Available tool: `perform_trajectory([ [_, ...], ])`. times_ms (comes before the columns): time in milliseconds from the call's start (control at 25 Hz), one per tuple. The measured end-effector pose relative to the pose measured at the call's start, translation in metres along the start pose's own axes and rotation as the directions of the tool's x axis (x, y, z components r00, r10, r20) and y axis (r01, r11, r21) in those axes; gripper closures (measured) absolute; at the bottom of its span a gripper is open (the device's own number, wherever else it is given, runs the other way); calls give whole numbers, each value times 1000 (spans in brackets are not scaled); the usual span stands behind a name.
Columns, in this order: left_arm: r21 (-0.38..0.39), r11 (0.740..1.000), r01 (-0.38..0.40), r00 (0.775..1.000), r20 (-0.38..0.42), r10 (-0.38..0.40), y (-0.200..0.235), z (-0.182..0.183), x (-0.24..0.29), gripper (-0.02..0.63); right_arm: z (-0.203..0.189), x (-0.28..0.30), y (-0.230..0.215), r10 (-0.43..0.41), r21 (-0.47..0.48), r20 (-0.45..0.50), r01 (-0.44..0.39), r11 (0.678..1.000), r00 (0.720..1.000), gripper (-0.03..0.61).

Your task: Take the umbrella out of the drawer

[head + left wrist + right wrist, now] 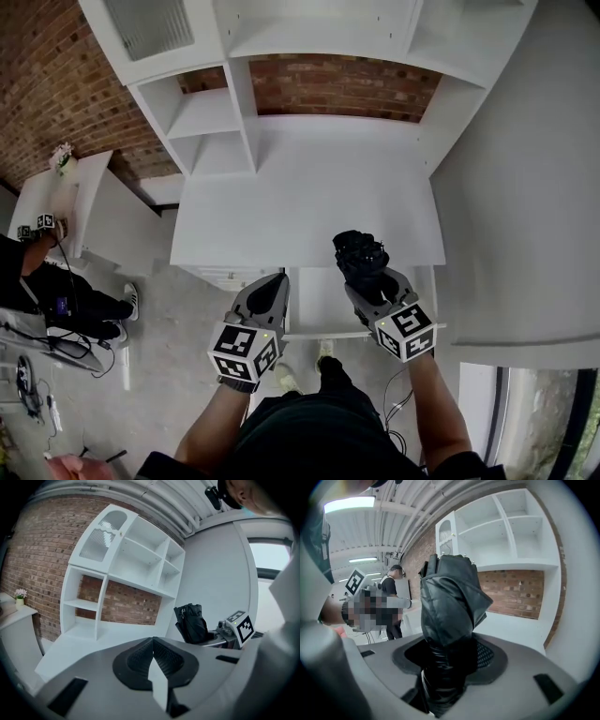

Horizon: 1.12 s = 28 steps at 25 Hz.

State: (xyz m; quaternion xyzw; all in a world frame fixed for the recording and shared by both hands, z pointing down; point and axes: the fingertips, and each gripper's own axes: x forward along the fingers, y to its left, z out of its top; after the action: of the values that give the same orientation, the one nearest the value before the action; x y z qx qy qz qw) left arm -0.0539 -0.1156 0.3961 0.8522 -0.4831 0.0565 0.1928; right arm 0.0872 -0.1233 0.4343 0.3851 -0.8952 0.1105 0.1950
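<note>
White shelving on a red brick wall is standing behind the white counter [300,206]. Above its front edge and the pulled-out white drawer [323,305], the right tongs [367,274] are clamping the folded black fabric umbrella [359,251], whose long axis is running along the jaws. The left tongs [274,289], jaws pressed together on nothing, are hovering just beside.

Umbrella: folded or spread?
Folded. The umbrella is a compact black bundle with its fabric wrapped close, clamped between the jaws of the right hand-held gripper.
</note>
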Motion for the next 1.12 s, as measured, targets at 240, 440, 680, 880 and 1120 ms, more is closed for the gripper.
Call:
perform_trajectory([
  [240,13,1000,9,998,58,-10,-5,31,-17,607,41,-23,6,-41,31,119,38,999,992,365],
  [440,22,999,38,995,97,-40,-12,52,-25,607,70,-40,7,-81,31,196,76,997,977,365],
  [680,26,998,59,989,137,-62,-17,73,-44,607,104,-69,16,-128,48,287,119,992,949,365],
  [880,44,998,49,986,157,-55,-19,93,-54,607,135,-92,20,-149,48,353,142,989,924,365],
  [1120,56,997,43,979,195,-54,-14,113,-67,607,151,-100,27,-164,44,387,159,986,907,364],
])
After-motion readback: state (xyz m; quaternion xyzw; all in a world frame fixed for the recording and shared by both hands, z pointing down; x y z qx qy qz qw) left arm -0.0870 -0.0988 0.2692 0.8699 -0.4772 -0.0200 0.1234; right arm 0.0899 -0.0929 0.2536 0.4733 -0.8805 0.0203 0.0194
